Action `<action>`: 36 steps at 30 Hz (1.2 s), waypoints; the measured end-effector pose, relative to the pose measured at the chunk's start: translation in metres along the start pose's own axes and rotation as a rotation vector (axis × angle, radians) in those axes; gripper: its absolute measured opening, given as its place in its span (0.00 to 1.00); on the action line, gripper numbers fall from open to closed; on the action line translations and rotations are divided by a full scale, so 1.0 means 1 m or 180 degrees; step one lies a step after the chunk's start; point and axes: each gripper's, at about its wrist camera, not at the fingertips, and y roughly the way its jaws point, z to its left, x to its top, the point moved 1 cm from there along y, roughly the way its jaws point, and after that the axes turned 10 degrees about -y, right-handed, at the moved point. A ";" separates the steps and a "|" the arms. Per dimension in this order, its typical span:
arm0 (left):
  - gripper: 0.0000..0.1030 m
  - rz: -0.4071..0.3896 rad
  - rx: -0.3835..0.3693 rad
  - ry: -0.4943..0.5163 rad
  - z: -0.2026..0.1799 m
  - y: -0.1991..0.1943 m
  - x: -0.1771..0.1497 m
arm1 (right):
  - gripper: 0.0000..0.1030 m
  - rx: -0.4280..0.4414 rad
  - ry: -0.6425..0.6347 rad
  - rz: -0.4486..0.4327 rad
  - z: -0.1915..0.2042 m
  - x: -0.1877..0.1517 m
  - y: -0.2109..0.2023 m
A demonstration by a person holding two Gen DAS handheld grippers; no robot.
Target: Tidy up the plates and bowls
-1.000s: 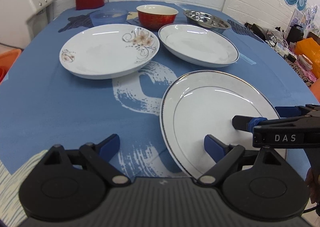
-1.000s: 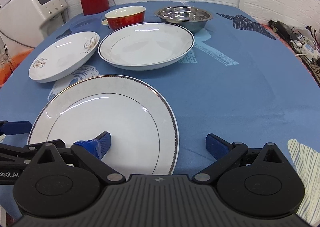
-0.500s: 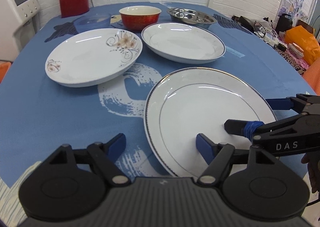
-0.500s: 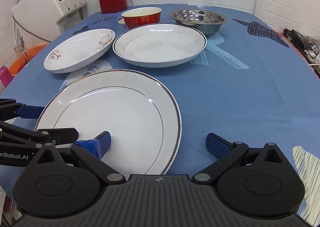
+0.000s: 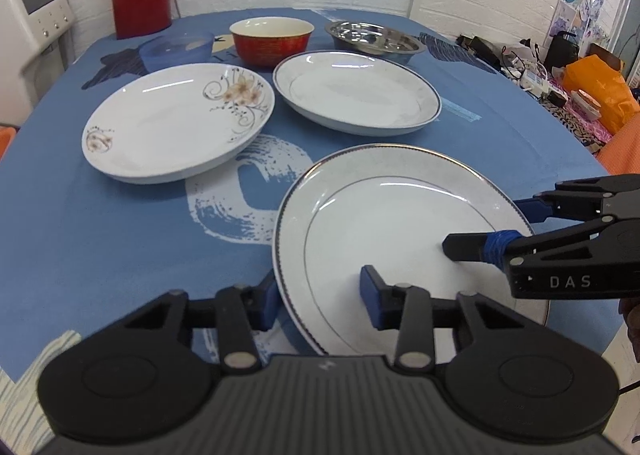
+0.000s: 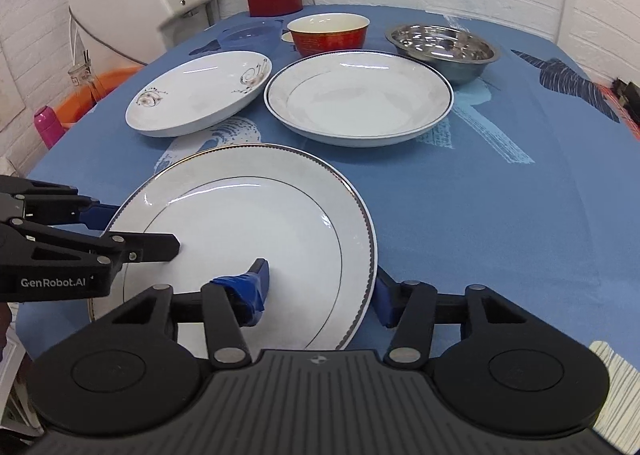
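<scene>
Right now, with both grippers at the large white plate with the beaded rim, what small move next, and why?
Probably close both jaws. The left gripper and right gripper each straddle an edge of the large white plate with the beaded rim, one finger over it, one outside, jaws wide, so lifting looks insecure.
</scene>
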 end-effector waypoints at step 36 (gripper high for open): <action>0.27 -0.0141 0.0414 -0.0541 0.117 -0.046 -0.005 | 0.45 0.0373 -0.0364 -0.0032 0.114 0.036 0.029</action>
